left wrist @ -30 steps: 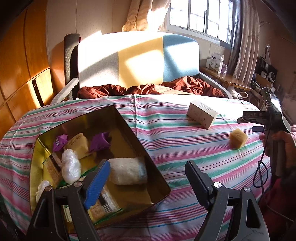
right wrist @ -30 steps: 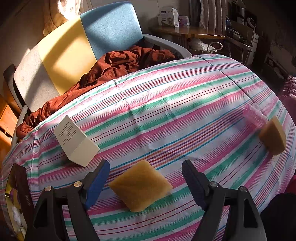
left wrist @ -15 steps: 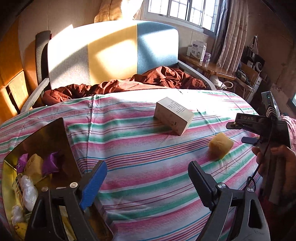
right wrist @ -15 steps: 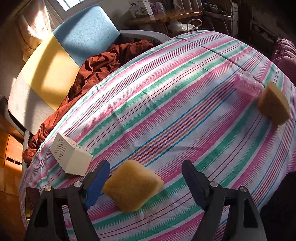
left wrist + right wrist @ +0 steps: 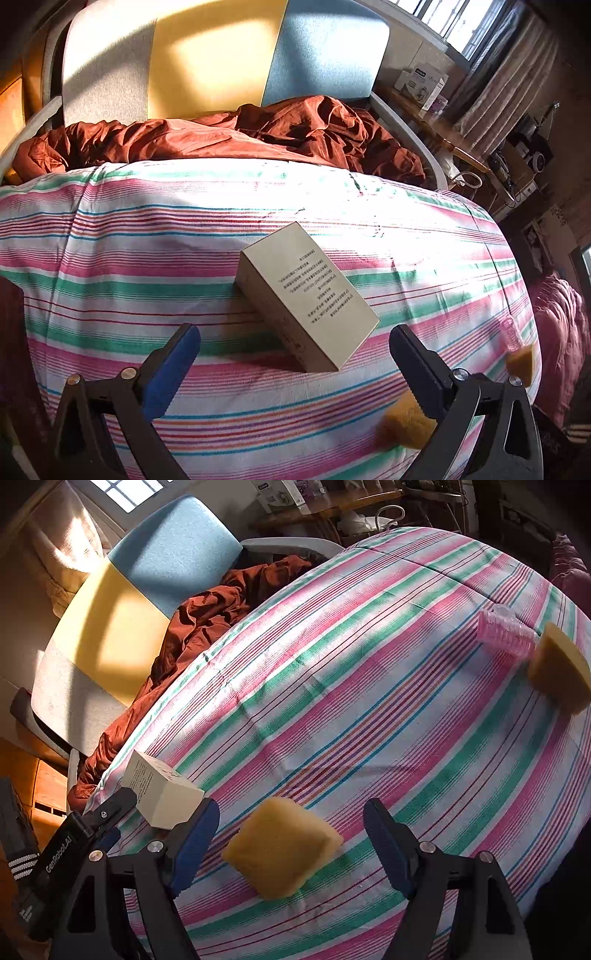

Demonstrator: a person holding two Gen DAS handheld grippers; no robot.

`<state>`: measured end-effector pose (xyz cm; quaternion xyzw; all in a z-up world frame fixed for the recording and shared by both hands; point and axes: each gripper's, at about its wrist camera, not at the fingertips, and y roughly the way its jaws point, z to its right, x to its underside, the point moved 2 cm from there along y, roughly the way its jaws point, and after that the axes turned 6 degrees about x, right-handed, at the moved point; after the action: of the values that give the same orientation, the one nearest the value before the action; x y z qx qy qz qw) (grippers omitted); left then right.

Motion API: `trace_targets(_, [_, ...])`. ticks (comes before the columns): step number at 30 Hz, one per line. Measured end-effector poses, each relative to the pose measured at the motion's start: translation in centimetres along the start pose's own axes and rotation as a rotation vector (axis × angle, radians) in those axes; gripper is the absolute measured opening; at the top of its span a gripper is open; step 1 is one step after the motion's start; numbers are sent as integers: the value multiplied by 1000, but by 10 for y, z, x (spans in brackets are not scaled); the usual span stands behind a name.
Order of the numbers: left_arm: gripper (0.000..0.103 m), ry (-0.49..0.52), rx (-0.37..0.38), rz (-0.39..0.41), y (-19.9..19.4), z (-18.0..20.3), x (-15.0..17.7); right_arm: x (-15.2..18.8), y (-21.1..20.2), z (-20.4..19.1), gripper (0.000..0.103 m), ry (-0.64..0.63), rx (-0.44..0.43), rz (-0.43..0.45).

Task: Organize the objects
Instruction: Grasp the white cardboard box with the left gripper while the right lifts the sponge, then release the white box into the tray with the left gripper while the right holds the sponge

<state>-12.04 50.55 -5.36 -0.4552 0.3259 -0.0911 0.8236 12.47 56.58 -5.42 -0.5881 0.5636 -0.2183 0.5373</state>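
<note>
A beige cardboard box [image 5: 306, 295] with small print lies at an angle on the striped bedspread [image 5: 147, 277]. My left gripper [image 5: 291, 336] hovers over its near end. The jaws are opening, and the pads stand clear of the box on both sides. In the right wrist view a yellow sponge [image 5: 280, 853] lies between the fingers of my right gripper [image 5: 291, 810], which is open and not touching it. The box [image 5: 162, 794] and the left gripper [image 5: 110, 812] show at the left of that view. A second sponge [image 5: 557, 668] and a pink ribbed bottle [image 5: 506, 635] lie at the far right.
A rust-red blanket [image 5: 258, 136] is bunched at the head of the bed, against a grey, yellow and blue padded backrest [image 5: 207, 55]. A wooden side table [image 5: 436, 118] with boxes stands by the curtained window. The bedspread drops away at the right edge.
My left gripper swung right, away from the gold tin, which left the view, and came down over the box with its jaws wider. The right gripper rolled a little and stayed over the sponge.
</note>
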Motion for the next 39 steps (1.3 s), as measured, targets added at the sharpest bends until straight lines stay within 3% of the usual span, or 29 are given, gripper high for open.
trace_targets(4, [103,-50,-31,23,23,-1,-24,-1,1,4,82,22,-9,-13])
trace_targets(10, [101,-65,-69,-90,64,-7,-26,0,3,2,82,17,-4,-24])
trace_targets(11, [97,-65,-67,-86,64,-10,-22,0,3,3,82,19,-4,-26])
trace_targets(15, [57,20,-42,-53,45,-12,-7,-1,6,4,82,23,-6,-34])
trace_targets(17, [51,68,-39,-47,34,-14,6,0,7,4,82,23,3,-37])
trace_targets(26, [50,291,-81,5,-24,-15,111,7,21,-12,82,-83,28,-89])
trace_targets(32, [50,313,-60,48,-62,-18,176,20,28,-36,82,-242,78,-98])
trace_targets(38, [50,335,-50,93,-69,-24,201,30,41,-44,83,-345,172,-120])
trace_targets(39, [50,345,-54,108,-67,-24,202,31,42,-46,78,-363,185,-116])
